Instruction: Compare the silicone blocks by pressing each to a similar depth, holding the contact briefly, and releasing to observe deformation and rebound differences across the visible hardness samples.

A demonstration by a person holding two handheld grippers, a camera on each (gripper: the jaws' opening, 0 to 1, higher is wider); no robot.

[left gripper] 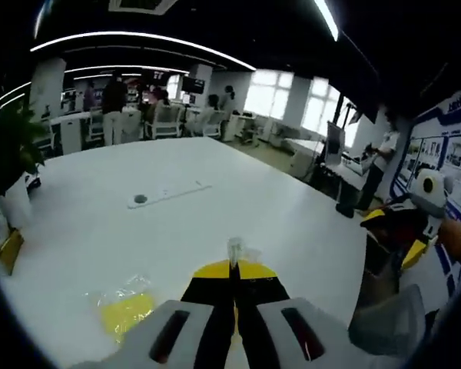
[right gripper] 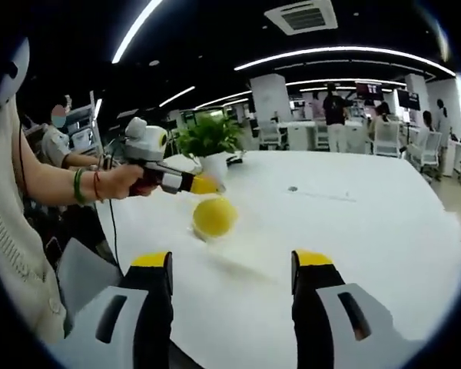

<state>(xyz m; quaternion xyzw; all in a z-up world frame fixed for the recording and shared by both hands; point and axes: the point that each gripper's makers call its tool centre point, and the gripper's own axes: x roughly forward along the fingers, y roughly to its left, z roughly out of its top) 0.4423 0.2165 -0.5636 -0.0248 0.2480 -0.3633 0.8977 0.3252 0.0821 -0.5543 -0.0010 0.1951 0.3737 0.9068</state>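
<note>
Setting: open office, a broad white table [right gripper: 353,231] under ceiling light strips.
Left gripper [left gripper: 233,265]: jaws pressed together, pinching the neck of a clear plastic bag [left gripper: 235,250].
Right gripper [right gripper: 234,265]: jaws spread wide, nothing between them.
Sample: a yellow, possibly silicone, block [right gripper: 213,216] hangs bagged from the left gripper, above the table.
Other: potted plant [right gripper: 209,138]; another yellowish bag [left gripper: 125,307] on the table.
</note>
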